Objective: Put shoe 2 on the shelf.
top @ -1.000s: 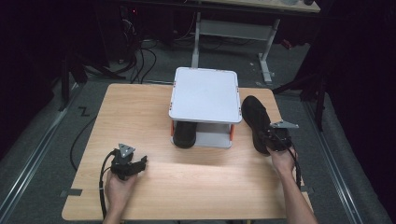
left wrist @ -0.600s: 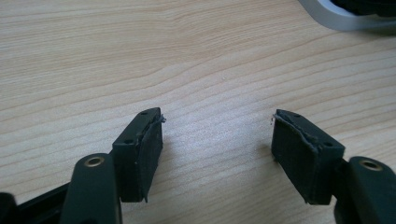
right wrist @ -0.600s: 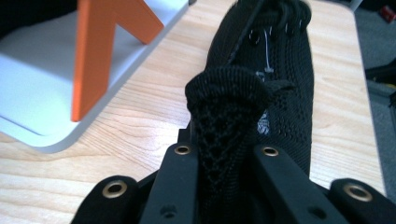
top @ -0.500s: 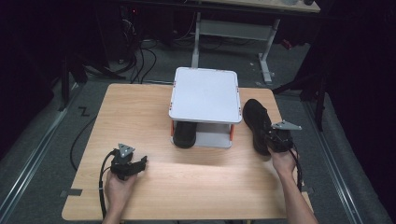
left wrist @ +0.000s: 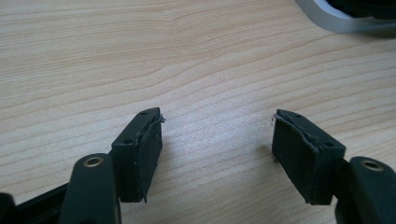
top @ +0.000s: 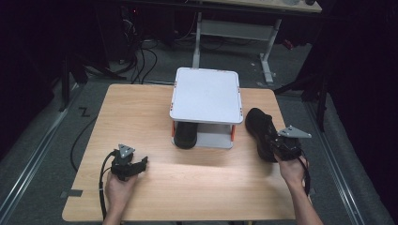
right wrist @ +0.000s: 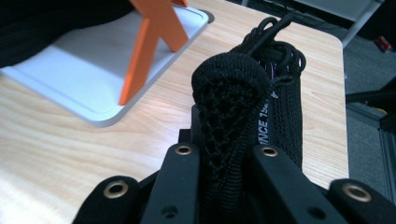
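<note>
Right hand-held gripper (right wrist: 224, 154) clamped on the shoe (right wrist: 261, 107) heel, right of the rack (top: 206, 93). Left hand-held gripper (left wrist: 217, 140) open, empty, on the counter (top: 141, 112).

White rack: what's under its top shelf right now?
Under the white rack, a black shoe sits at the left on the lower tray. The top shelf hides most of it and whatever lies farther back.

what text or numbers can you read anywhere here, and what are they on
"NCE 15": white letters on the heel collar of the black shoe, cut off at both ends where the right gripper pinches the heel, so the full word cannot be read.
Purple tag inside the shoe collar: too small to read.
White two-tier rack, second shoe under it, wooden table, left gripper: no text.
</note>
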Available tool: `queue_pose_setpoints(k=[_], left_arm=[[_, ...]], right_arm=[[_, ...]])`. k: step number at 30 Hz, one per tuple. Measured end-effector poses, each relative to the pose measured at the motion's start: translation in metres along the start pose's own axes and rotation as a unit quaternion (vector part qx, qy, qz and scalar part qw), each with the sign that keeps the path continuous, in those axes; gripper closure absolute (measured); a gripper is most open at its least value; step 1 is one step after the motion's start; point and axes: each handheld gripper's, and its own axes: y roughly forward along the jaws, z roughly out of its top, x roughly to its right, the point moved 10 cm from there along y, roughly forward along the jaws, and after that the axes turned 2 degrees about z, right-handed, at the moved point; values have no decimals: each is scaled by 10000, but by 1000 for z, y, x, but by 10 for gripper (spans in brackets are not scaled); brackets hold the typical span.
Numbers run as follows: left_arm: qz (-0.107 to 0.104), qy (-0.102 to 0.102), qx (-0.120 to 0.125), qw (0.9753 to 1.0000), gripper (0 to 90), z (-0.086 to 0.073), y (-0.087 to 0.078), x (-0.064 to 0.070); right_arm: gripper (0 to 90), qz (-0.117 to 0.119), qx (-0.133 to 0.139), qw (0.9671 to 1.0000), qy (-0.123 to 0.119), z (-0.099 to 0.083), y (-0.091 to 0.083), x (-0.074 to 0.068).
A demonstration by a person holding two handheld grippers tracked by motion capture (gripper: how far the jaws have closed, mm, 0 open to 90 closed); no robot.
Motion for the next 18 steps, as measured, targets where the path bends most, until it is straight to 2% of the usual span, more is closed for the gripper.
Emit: queue_pose_setpoints(k=[5,6,11,14,18], left_arm=[[-5,-6,0,10000,337,0,0,0],[-9,-13,1,10000,337,0,0,0],[-17,-30,0,10000,336,0,0,0],[-19,-35,-3,10000,336,0,0,0],[-20,-40,-3,10000,334,1,0,0]], right_arm=[[855,42,66,9999,-86,-1,-15,-9],[855,39,143,9998,-161,-1,-27,-15],[856,69,183,9996,-219,-4,-40,-23],[857,103,209,9991,-347,-8,-54,-33],[857,162,252,9989,-366,-12,-67,-44]])
